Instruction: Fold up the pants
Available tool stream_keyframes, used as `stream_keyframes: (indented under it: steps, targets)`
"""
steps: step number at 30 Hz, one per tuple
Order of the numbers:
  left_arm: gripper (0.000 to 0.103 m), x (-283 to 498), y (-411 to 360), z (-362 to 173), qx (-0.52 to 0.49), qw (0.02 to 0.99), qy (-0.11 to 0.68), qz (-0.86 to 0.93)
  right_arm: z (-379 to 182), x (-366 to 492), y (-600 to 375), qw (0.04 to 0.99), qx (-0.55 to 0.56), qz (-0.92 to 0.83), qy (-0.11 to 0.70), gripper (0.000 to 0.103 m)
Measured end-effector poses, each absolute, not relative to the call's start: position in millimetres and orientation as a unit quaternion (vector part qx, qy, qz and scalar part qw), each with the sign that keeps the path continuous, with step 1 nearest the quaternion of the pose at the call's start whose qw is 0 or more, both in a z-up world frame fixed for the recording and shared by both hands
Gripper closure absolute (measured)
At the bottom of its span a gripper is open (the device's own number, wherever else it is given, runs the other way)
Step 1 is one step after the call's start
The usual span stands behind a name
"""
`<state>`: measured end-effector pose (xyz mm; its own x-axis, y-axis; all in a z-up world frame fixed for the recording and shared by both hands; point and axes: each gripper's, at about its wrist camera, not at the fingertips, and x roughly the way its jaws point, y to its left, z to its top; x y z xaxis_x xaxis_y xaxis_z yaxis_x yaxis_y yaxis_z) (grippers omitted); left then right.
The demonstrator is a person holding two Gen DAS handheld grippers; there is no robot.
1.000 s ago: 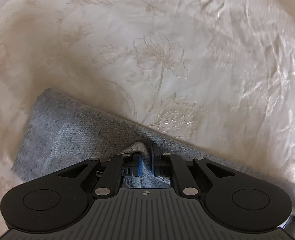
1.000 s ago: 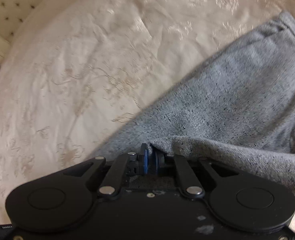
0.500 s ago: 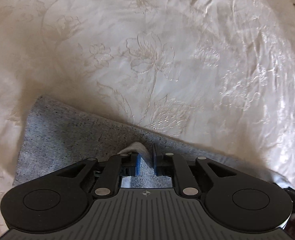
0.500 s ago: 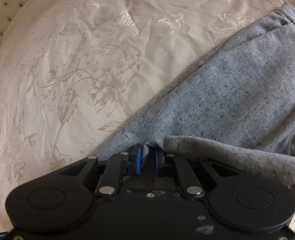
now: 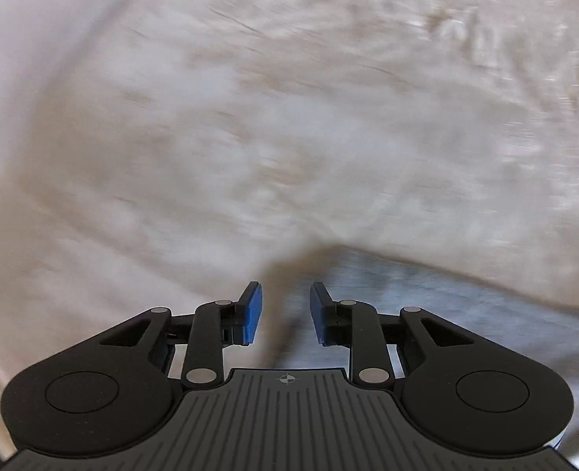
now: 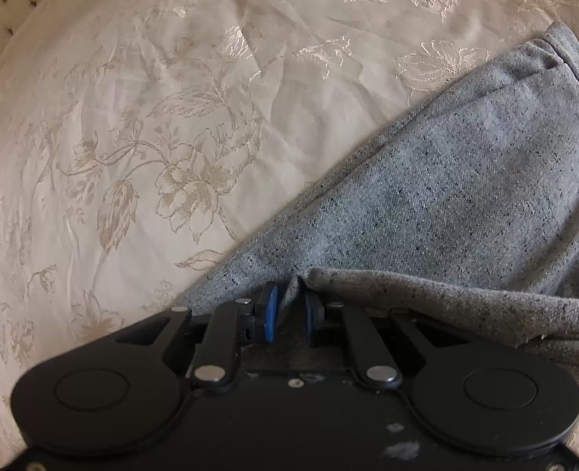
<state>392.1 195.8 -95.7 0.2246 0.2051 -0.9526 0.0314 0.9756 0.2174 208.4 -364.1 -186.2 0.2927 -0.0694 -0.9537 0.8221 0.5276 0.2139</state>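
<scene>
In your left wrist view everything beyond the tool is smeared by motion. Your left gripper (image 5: 285, 314) sits at the bottom centre of the frame; its jaws have just been opening and now stand apart with nothing between the blue pads (image 5: 252, 314). The gray pants (image 5: 446, 298) lie in the lower right of the frame, below and to the right of the pads, apart from them. The cream bedspread (image 5: 250, 117) fills the rest of the frame, too blurred to show its pattern.

In your right wrist view the picture is sharp. Your right gripper (image 6: 289, 314) is at the bottom centre, its jaws clenched on a raised fold of the pants (image 6: 466, 196), with the cloth pinched between the two blue pads (image 6: 270, 314). From that pinch a thick edge of the fabric runs off to the lower right of the frame. The rest of the garment lies flat on the bedspread (image 6: 152, 137) and stretches toward the upper right, where a hemmed end shows. The bedspread, with its woven flowers, covers the left and top. A tufted cream surface (image 6: 2, 4) shows in the upper left corner.
</scene>
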Motion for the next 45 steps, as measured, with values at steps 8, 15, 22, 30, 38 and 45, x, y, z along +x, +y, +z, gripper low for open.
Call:
stream_keyframes:
  steps: [8, 15, 22, 30, 38, 45]
  targets:
    - [0.077, 338, 200, -112, 0.039, 0.766, 0.642, 0.020, -159, 203, -372, 0.735, 0.360, -0.333, 0.468, 0.060]
    - [0.077, 285, 191, -123, -0.003, 0.758, 0.652, 0.000, -110, 171, -395, 0.759, 0.324, -0.370, 0.427, 0.053]
    - [0.077, 244, 147, -115, 0.013, 0.777, 0.625, -0.074, -67, 73, -386, 0.757, 0.346, -0.397, 0.387, 0.048]
    - [0.077, 209, 63, -127, 0.049, 0.760, 0.623, -0.178, -82, -60, -350, 0.690, 0.400, -0.460, 0.391, 0.042]
    - [0.077, 162, 7, -125, 0.082, 0.745, 0.633, -0.192, -141, -117, -368, 0.633, 0.462, -0.483, 0.391, 0.033]
    - [0.077, 131, -7, -127, 0.085, 0.737, 0.652, -0.157, -157, -122, -403, 0.642, 0.529, -0.442, 0.336, 0.090]
